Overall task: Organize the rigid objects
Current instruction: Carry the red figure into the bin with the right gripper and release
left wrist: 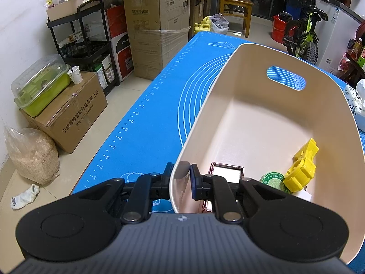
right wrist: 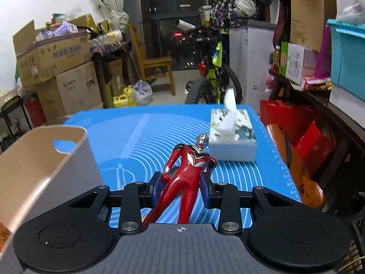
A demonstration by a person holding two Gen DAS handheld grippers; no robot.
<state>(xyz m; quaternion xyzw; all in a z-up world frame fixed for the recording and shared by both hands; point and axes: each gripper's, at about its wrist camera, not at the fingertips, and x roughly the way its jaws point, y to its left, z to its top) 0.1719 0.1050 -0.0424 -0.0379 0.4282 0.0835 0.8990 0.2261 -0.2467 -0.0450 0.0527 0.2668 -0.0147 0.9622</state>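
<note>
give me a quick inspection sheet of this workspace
surface: blue mat
job's things: cream bin holds yellow toy, green tin, small framed box; red figure outside
clutter: tissue box on mat
grippers: left hand-held gripper clamps bin's wall; right hand-held gripper grips red figure
cables: nothing seen
surroundings: cardboard boxes, bicycle, wooden chair

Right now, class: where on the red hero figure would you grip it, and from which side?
Grip the red figure at the waist and hips, coming from the feet end. The right tongs already clamp there: it is narrow, while the arms flare out at the shoulders.
</note>
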